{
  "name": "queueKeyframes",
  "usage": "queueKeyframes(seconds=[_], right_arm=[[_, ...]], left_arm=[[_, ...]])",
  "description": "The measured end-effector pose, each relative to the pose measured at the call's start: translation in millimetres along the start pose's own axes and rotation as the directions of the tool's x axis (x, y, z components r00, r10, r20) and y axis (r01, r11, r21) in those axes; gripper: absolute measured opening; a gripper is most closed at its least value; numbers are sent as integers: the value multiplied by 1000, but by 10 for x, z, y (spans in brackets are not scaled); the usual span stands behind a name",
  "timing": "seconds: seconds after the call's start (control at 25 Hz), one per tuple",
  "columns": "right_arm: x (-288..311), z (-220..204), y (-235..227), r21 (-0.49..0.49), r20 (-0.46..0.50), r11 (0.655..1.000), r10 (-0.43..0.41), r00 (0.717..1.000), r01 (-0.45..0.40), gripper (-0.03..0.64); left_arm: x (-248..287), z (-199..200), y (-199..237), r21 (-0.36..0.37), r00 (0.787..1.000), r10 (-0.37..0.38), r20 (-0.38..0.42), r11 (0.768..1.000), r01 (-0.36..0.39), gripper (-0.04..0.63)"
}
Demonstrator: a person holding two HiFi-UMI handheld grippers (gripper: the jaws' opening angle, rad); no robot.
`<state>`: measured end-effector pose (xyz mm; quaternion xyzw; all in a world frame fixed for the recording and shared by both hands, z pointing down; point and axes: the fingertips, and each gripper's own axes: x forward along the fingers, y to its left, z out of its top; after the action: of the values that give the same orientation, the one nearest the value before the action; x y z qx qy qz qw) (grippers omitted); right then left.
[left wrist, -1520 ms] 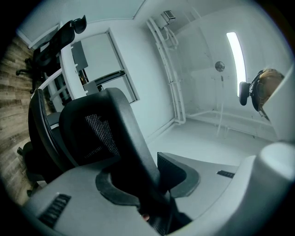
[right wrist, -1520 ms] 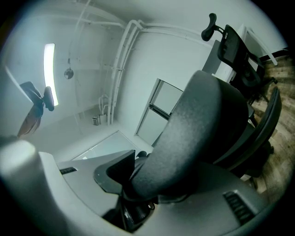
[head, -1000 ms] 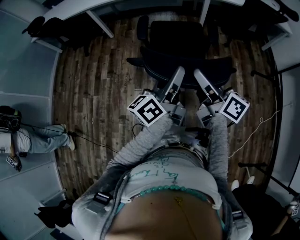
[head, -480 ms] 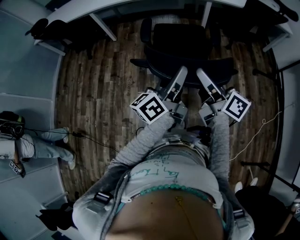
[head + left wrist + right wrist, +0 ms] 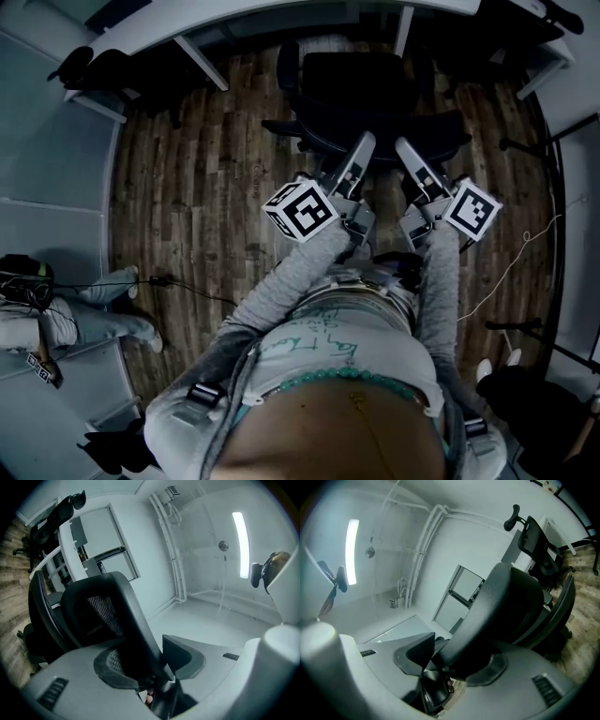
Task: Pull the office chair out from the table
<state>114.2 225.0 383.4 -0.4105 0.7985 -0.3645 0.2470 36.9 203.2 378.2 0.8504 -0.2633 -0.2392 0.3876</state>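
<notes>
Adjoining white table (image 5: 159, 28), seemingly wood-plank floor (image 5: 187, 187).

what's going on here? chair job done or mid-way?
A person holds a gripper in each hand, both at the black office chair. The left gripper and right gripper each straddle the top rim of its backrest. Both pairs of fingers are opening, so the grip looks to be letting go. The chair stands on the wood floor in front of the table, with its seat apparently clear of the table edge.
</notes>
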Motion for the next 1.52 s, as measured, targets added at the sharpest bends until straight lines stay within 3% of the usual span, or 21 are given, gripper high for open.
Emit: queueKeyframes(seconds=[0.36,0.56,0.72,0.88,1.12,1.28,1.52], right_arm=[[-104,-59,34,-5,24,999,-35,999,35,204],[-213,-201,17,-18,-10,998,-68,998,68,202],[-349,-349,18,-38,-22,994,-102,995,101,201],[-391,-471,101,-58,-42,993,-106,993,104,151],[-464,-711,238,-161,-75,979,-136,988,123,67],[-498,-925,345,-226,-104,967,-142,984,115,48],[-628,-1214,424,-337,-154,934,-176,972,116,34]], left_arm=[[-155,-31,3,-24,999,33,-8,999,-33,186],[-269,-153,-29,31,998,38,-54,999,-37,184],[-409,-270,-33,32,996,47,-77,998,-45,184],[-546,-284,-61,51,994,55,-93,997,-50,175],[-812,-316,-147,114,993,49,-105,993,-37,83],[-981,-387,-198,153,991,37,-128,988,-17,26],[-1114,-599,-276,218,984,42,-174,976,-4,11]])
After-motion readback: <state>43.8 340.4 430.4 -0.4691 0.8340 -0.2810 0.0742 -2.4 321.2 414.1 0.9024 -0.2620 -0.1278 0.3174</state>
